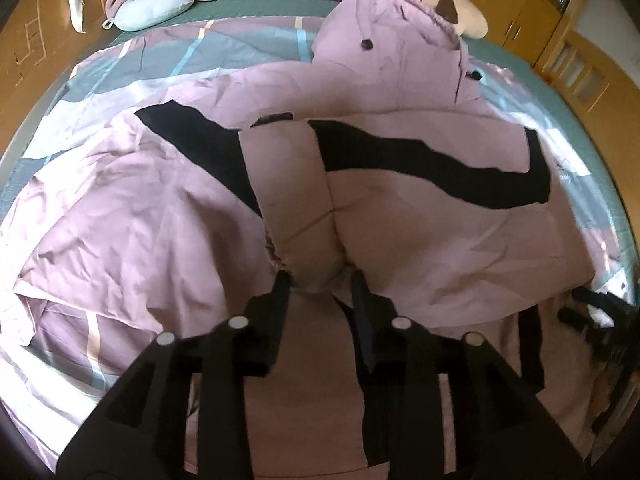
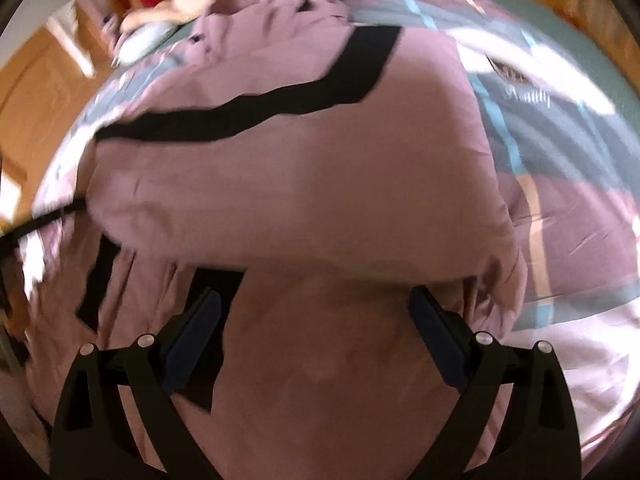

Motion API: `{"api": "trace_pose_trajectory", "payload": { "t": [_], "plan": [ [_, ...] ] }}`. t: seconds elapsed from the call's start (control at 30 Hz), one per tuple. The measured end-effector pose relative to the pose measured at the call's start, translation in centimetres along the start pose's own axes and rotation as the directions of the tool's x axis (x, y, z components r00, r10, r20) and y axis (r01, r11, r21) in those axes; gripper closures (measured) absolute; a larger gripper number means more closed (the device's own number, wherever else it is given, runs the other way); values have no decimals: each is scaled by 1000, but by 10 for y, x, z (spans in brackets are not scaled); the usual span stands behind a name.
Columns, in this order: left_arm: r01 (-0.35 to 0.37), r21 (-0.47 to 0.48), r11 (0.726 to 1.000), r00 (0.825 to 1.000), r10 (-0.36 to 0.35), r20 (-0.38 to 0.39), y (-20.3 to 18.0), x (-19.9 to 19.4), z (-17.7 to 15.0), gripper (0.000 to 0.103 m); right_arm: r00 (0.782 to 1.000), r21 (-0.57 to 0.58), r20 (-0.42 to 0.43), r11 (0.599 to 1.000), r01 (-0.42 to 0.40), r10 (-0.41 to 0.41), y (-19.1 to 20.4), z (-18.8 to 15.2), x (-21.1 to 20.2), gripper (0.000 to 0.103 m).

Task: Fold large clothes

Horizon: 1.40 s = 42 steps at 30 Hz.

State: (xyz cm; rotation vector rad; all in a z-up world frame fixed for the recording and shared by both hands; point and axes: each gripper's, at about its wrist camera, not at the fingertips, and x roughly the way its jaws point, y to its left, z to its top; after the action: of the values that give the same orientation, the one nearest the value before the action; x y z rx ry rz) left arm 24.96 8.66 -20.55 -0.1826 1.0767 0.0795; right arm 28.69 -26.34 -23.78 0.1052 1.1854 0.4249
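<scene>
Across a bed's patchwork quilt (image 1: 120,64) lies a lilac hooded jacket (image 1: 140,200) with black bands. Its sleeve cuff (image 1: 308,268) is pinched in the left gripper (image 1: 320,280); the right gripper (image 2: 314,308) hovers spread above the body. Laying the sleeve flat, without bunching, would likely fold best.

My black jaws are over a pink coat (image 1: 420,216) with black bands, on a pink, grey and blue blanket (image 1: 132,60).
</scene>
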Motion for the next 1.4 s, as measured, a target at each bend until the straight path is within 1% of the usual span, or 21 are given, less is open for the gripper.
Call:
{"api": "trace_pose_trajectory", "payload": {
  "t": [0.1,0.13,0.17,0.2,0.23,0.3,0.4,0.5,0.6,0.67,0.77,0.83,0.93,0.97,1.0,1.07,1.13,1.2,1.27,1.37,1.4],
  "plan": [
    [-6,-14,1000,1000,6,-12,6,4,-3,58,993,152,49,982,-117,110,-30,18,-1,9],
    [6,-23,1000,1000,-7,-17,9,4,-5,58,986,215,78,963,-163,149,-43,21,-2,22],
    [14,-37,999,1000,-15,-22,11,6,-8,58,989,259,94,956,-138,118,-53,21,-3,41],
    [7,-45,999,1000,-8,-19,13,7,-9,69,991,283,94,952,-117,94,-61,21,-4,80],
    [-6,-53,999,1000,5,-14,14,9,-8,77,987,306,110,941,-143,114,-67,20,-5,85],
    [2,-68,998,1000,-3,-8,16,12,-7,81,981,362,144,916,-172,127,-75,18,-9,92],
    [35,-78,996,999,-35,-1,12,14,-6,82,983,337,178,937,-91,32,-68,20,-17,92],
    [-8,-23,1000,1000,8,4,2,11,-8,81,991,303,137,952,-45,3,-65,21,-12,91],
    [1,-36,999,1000,-1,6,7,5,-4,75,994,301,101,954,-4,-28,-63,16,-21,77],
    [4,-66,998,1000,-3,16,15,1,-3,65,985,280,144,958,54,-97,-61,7,-40,75],
    [0,-90,996,1000,1,15,24,-2,-1,64,957,177,218,972,154,-191,-41,4,-46,75],
    [-4,-105,994,1000,4,1,28,-1,0,66,949,86,172,963,254,-265,-32,7,-23,75],
    [-15,-151,988,1000,13,-16,44,-7,1,67,963,93,95,965,244,-253,-44,7,1,74],
    [-24,-177,984,1000,22,-17,57,-14,2,60,966,104,93,967,232,-242,-46,8,-1,73],
    [-30,-205,978,1000,28,-12,69,-21,4,38,969,110,84,969,223,-233,-47,9,-3,67],
    [-37,-319,947,999,48,26,108,-40,4,15,978,143,71,972,187,-198,-53,8,-9,57],
    [-14,-445,896,998,37,45,151,-54,-1,15,982,166,55,971,170,-182,-56,0,-13,49],
    [46,-595,802,999,-20,49,203,-59,-15,15,978,159,49,968,194,-204,-53,0,-16,47],
    [75,-738,670,997,-43,62,254,-59,-38,15,971,140,45,964,227,-235,-43,-6,-22,44],
    [-22,-838,546,999,32,-5,306,-49,-69,15,968,119,47,964,240,-247,-40,-10,-29,39],
    [-50,-851,522,999,41,-33,315,-42,-76,15,968,124,49,963,240,-248,-43,-9,-29,39]
  ]
}}
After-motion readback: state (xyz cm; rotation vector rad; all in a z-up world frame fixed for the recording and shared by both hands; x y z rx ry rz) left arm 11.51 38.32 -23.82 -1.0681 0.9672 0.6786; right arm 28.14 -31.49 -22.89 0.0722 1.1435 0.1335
